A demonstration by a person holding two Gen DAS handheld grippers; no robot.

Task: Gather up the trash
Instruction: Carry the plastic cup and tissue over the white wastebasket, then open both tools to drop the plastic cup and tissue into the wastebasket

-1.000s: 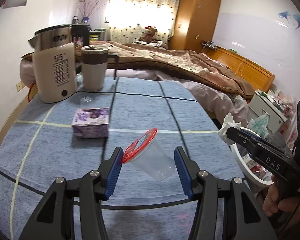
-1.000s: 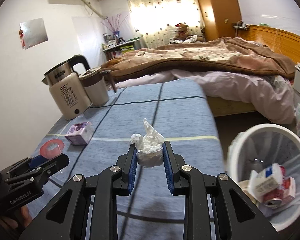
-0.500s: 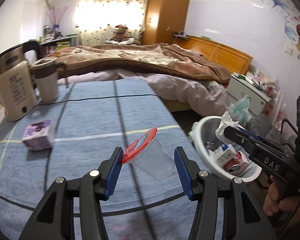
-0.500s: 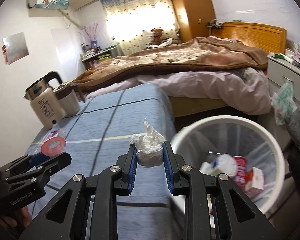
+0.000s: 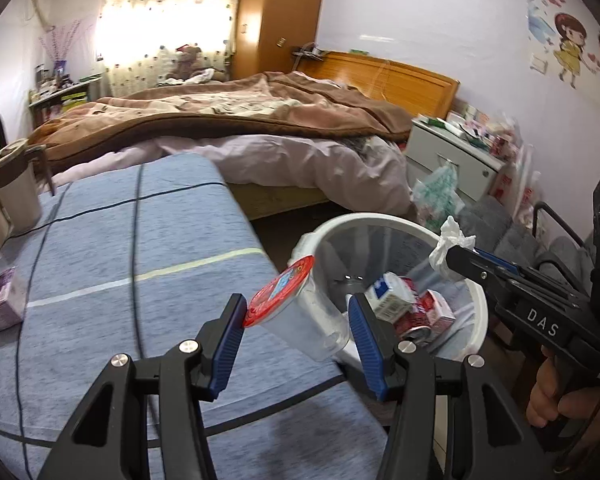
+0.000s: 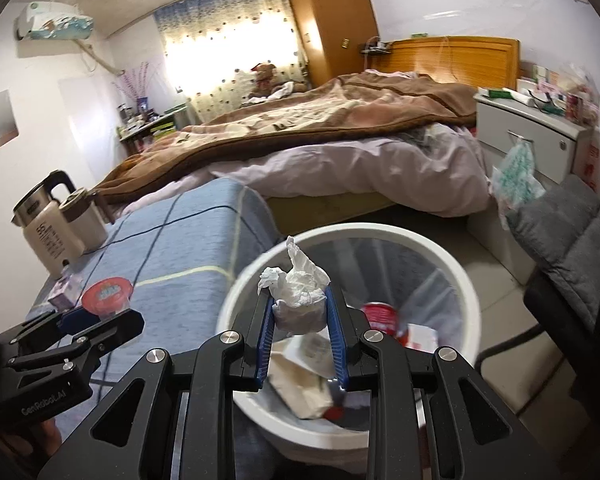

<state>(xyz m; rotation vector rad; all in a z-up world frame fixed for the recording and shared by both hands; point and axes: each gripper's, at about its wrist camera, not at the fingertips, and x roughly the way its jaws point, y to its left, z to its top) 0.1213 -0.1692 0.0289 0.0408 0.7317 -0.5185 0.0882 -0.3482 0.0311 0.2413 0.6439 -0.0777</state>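
1. The crumpled tissue (image 6: 298,280) sits clamped between the pads of the right tool (image 6: 300,316), at the centre of the right view, directly over the open mouth of the white bin (image 6: 452,264).
2. The clear cup with the red lid (image 5: 300,312) lies tilted between the pads of the left tool (image 5: 296,340), which is closed on it, low in the middle of the left view, over the right edge of the surface (image 5: 140,280) and beside the bin rim.
3. A second ago both tools were over the blue surface with the bin off to the right; now both have swung toward it, so the tissue looks ready to drop and the cup needs a little more travel.
4. Cans and cartons (image 5: 412,308) already lie inside, yet open room remains above them.
5. The surface edge and bin rim nearly meet; the left tool must clear that rim.
6. A purple carton (image 5: 2,304) is still on the surface at the left edge, near the kettle (image 6: 50,236).
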